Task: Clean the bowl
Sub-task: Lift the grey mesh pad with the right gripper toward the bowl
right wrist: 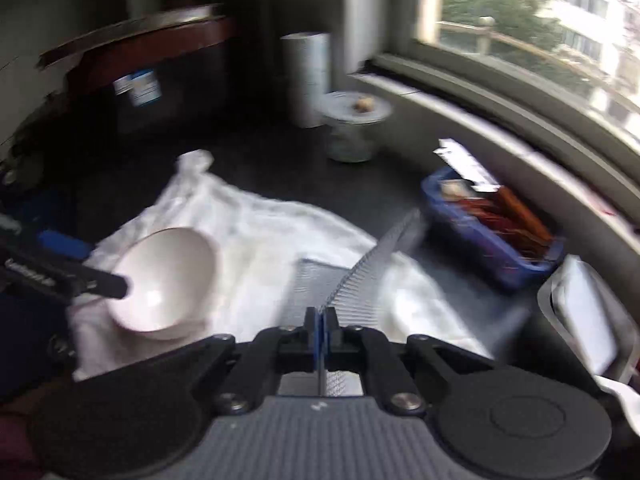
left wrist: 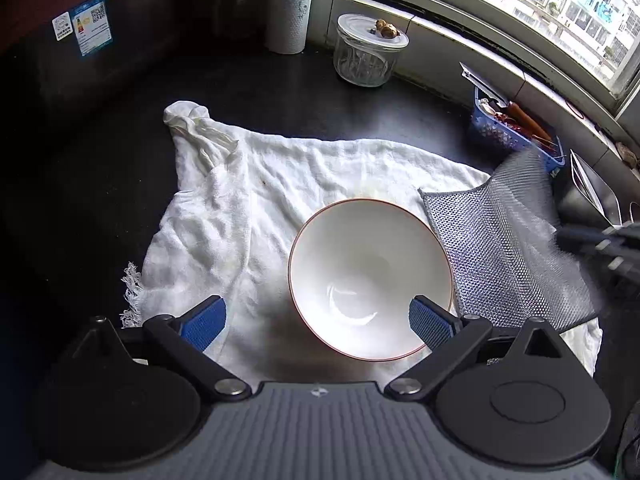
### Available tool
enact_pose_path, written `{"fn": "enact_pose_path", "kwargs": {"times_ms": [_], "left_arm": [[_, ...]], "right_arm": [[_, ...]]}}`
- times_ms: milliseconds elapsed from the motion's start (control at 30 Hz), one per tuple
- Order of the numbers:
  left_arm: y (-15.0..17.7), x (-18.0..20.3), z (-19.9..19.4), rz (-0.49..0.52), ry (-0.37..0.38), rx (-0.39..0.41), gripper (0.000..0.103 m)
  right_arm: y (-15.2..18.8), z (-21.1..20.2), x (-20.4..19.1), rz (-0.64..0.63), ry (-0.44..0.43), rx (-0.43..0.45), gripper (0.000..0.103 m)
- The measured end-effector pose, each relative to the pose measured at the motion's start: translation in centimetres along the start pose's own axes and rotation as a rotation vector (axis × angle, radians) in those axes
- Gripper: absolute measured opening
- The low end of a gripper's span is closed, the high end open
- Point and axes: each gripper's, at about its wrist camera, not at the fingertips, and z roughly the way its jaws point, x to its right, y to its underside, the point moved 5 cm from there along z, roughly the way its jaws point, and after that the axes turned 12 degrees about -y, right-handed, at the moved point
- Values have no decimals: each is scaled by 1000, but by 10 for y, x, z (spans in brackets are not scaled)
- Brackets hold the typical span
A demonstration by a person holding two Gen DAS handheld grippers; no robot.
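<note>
Sitting upright on the towel [left wrist: 248, 184], the bowl [left wrist: 370, 278] lies between the left gripper's [left wrist: 318, 326] wide-open fingers, while the right gripper [right wrist: 322, 322], off to its right (blurred), pinches a mesh cloth [left wrist: 500, 248] just beside the rim.

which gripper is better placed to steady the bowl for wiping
Left. The left gripper is open with the bowl right at its fingertips, while the right gripper is already shut on the mesh cloth.
</note>
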Motion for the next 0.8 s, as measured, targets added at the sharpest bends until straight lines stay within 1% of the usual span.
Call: {"fn": "enact_pose_path", "kwargs": {"times_ms": [167, 233, 267, 300, 333, 400, 467, 567, 800], "left_arm": [[2, -7, 2, -22, -4, -10, 99], [2, -8, 4, -26, -1, -16, 99], [2, -8, 5, -27, 1, -18, 99], [2, -7, 5, -26, 2, -19, 99], [2, -7, 5, -22, 4, -18, 99], [0, -4, 6, -13, 8, -14, 99], [-1, -3, 7, -8, 12, -17, 99], [-1, -1, 10, -4, 13, -27, 99], [1, 3, 14, 10, 17, -44, 99]], "right_arm": [[-4, 33, -35, -56, -83, -74, 2], [9, 41, -27, -42, -66, -115, 5], [12, 45, -26, -30, -71, -121, 6], [14, 47, -25, -4, -91, -123, 15], [15, 47, -22, 32, -119, -123, 19], [14, 41, -14, 111, -166, -102, 40], [11, 33, -7, 184, -209, -76, 42], [4, 11, 0, 223, -247, -24, 44], [-1, 15, 38, 218, -224, -35, 45]]}}
